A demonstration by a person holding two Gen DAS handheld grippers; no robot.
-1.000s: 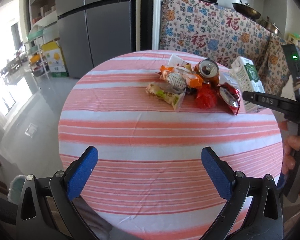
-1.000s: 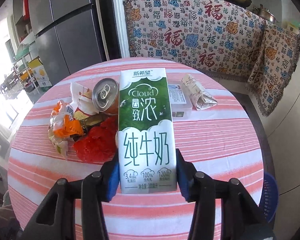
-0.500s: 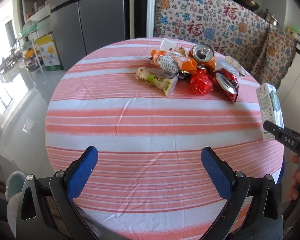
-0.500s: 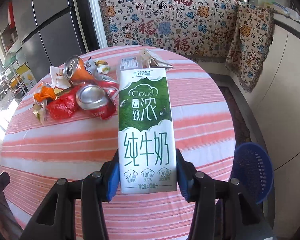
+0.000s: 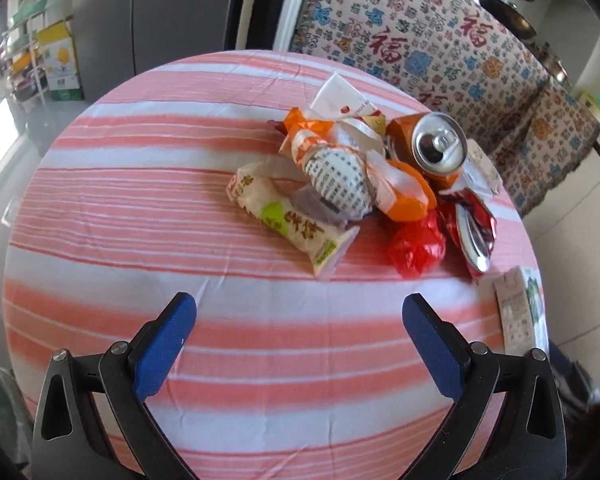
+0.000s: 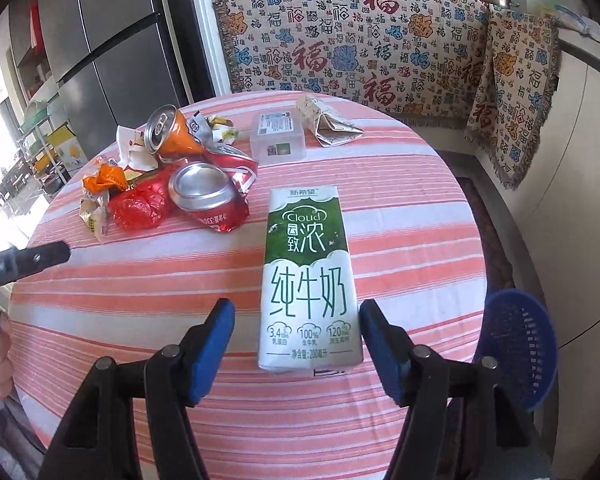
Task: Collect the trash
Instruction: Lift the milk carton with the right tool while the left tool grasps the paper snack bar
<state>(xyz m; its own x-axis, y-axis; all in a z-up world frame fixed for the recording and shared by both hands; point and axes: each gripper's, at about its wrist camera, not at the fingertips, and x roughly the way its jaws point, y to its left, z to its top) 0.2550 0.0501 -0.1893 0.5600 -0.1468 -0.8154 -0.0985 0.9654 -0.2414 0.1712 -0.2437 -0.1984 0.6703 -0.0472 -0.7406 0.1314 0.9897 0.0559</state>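
Observation:
A green and white milk carton (image 6: pixel 308 276) is upright just ahead of my right gripper (image 6: pixel 296 308), near the table's right edge. The jaws are opening and neither pad presses on the carton. Whether it rests on the cloth I cannot tell. The left wrist view has the carton (image 5: pixel 520 312) blurred at the table's right rim. My left gripper (image 5: pixel 300 320) is open and empty above the striped cloth, short of the trash pile: a yellow-green snack packet (image 5: pixel 288 224), a red wrapper (image 5: pixel 416 244), an orange can (image 5: pixel 440 148) and a crushed red can (image 6: pixel 208 196).
A round table with a pink striped cloth (image 6: pixel 140 280) carries everything. A blue mesh basket (image 6: pixel 516 344) stands on the floor off its right edge. A clear plastic box (image 6: pixel 278 140) and a folded paper (image 6: pixel 328 124) lie at the back. A fridge and a patterned drape stand behind.
My right jaws have spread and let go of the milk carton, which now sits farther from the camera. My left gripper has moved forward, closer to the trash pile.

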